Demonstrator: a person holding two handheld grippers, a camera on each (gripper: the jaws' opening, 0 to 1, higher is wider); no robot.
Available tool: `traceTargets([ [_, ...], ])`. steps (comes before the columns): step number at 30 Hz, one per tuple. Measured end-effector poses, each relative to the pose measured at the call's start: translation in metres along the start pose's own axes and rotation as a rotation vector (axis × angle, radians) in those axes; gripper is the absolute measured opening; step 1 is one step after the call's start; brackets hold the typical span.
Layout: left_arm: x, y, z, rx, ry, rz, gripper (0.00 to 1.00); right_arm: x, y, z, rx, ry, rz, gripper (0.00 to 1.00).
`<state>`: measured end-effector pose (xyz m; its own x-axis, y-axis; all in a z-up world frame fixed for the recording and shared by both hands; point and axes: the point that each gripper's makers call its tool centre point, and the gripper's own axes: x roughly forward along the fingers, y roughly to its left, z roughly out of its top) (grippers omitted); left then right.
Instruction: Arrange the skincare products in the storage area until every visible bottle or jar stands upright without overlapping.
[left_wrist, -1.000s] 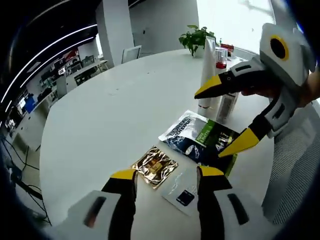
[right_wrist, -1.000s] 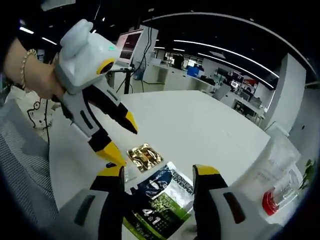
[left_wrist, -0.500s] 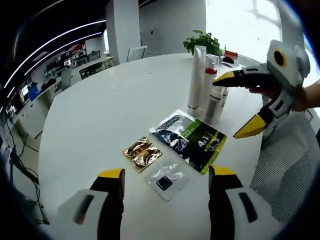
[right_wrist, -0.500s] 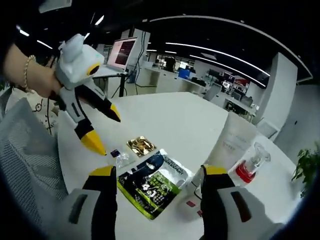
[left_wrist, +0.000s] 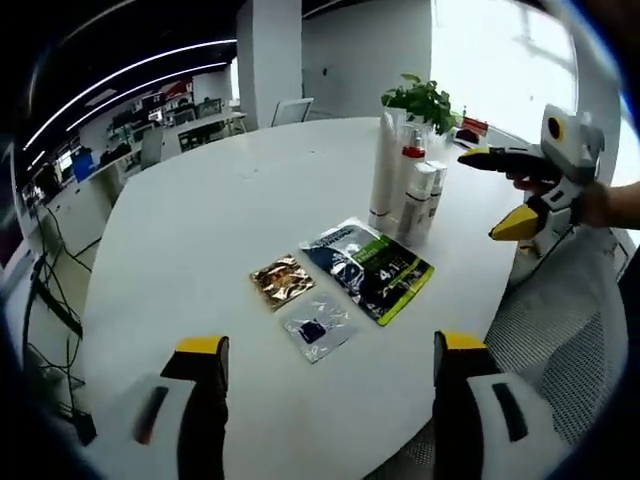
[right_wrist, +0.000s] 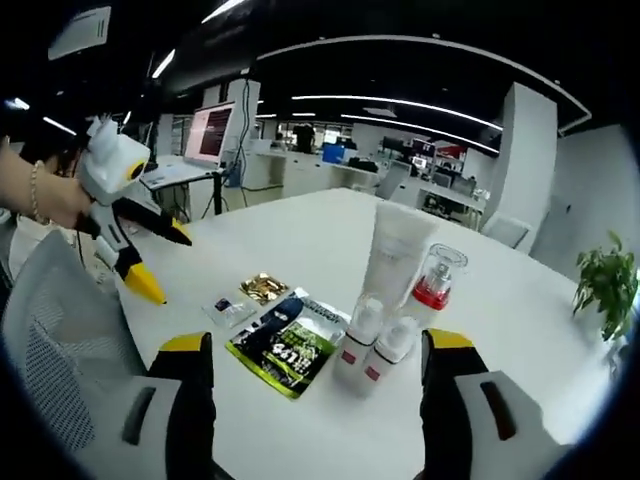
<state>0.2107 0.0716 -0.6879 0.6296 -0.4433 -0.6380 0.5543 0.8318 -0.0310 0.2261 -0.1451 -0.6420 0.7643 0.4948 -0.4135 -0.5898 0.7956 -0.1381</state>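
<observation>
Standing bottles (left_wrist: 405, 190), white table (left_wrist: 230, 230), office

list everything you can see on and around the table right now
table: 1, white, round, holds everything
tall tube: 1, white, upright, back of the bottle cluster
pump bottle: 1, clear with red band, upright beside the tube
small bottles: 2, white with red labels, upright in front of the tube
large pouch: 1, dark blue and green, flat, beside the bottles
gold sachet: 1, flat, next to the pouch
clear sachet: 1, dark label, flat, near the gold one
potted plant: 1, green, far table edge
mesh chair: 1, grey, at the table edge
left claw: open, empty
right claw: open, empty
</observation>
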Motion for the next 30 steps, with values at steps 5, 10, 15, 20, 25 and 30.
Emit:
traceTargets([
  [5,-0.010,-0.002,-0.006,-0.035,-0.011,0.005,0.93,-0.011,-0.010,-0.005,0.061,-0.003,-0.030,0.95],
  [10,-0.017,-0.006,-0.009,-0.042,-0.009,0.007,0.96,-0.015,-0.016,-0.004,0.109,-0.016,-0.051,0.98],
  [15,-0.025,-0.002,-0.012,-0.062,-0.015,0.026,0.99,-0.018,-0.017,0.000,0.112,-0.024,-0.048,0.99],
  [20,-0.029,0.001,-0.013,-0.063,-0.024,0.043,0.99,-0.021,-0.017,0.000,0.114,-0.026,-0.046,0.99],
  [25,-0.028,0.003,-0.013,-0.077,-0.036,0.062,0.99,-0.021,-0.015,-0.008,0.103,-0.004,-0.055,0.99],
  [30,-0.029,0.003,-0.012,-0.074,-0.044,0.065,0.99,-0.020,-0.018,-0.012,0.109,0.004,-0.064,0.98],
])
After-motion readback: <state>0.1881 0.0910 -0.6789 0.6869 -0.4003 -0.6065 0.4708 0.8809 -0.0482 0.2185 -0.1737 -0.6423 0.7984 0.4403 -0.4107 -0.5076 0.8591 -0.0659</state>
